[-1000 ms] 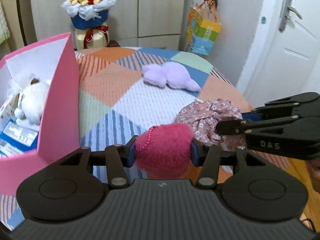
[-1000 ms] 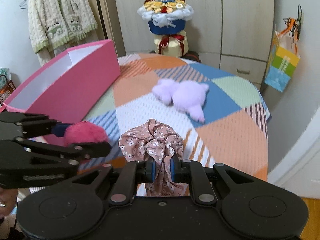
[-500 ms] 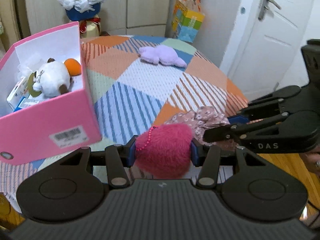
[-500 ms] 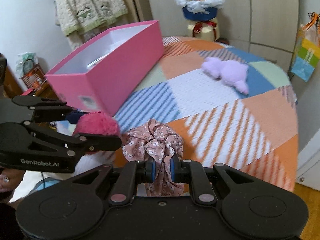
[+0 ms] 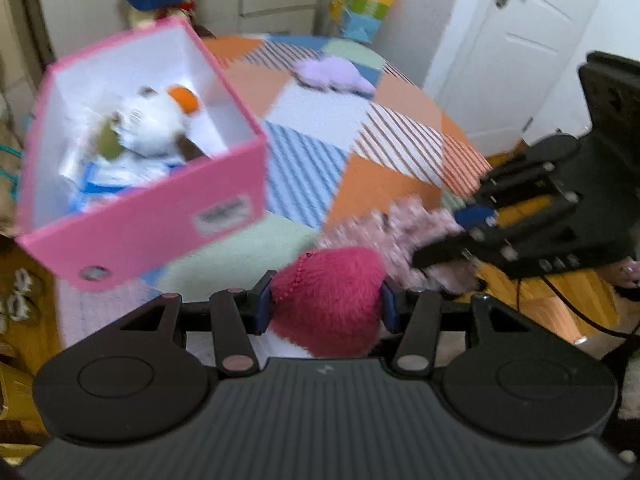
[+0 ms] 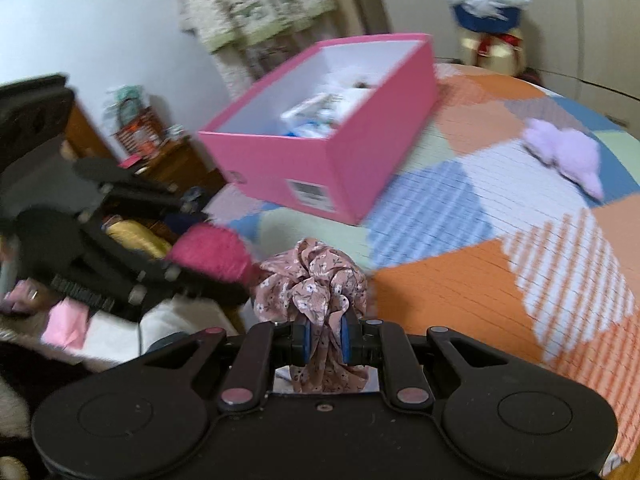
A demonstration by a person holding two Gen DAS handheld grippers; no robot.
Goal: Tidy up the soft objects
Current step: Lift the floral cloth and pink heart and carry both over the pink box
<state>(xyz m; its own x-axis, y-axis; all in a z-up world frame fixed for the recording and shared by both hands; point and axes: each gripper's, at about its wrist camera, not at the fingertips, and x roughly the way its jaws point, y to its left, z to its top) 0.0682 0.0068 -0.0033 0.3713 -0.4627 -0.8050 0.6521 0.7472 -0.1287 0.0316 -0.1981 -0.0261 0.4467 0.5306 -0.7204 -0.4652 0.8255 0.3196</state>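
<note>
My left gripper [image 5: 326,308] is shut on a fuzzy magenta pompom [image 5: 330,300] with a bead chain, held in the air off the table's near edge. My right gripper [image 6: 324,336] is shut on a pink floral scrunchie [image 6: 310,284], just right of the left one. The pompom also shows in the right wrist view [image 6: 210,254], the scrunchie in the left wrist view [image 5: 404,232]. An open pink box [image 5: 160,224] with a white plush toy [image 5: 154,120] inside stands at the table's left. A lilac plush [image 6: 568,156] lies far on the table.
The round table has a patchwork cover [image 5: 384,176]. A bouquet ornament [image 6: 486,8] stands behind the table. A white door [image 5: 516,40] is at the right, wooden furniture [image 6: 160,160] at the left, a colourful bag [image 5: 358,8] by the wall.
Both grippers have pulled back and up from the table with their loads. The box interior has come further into view. The views are motion-blurred.
</note>
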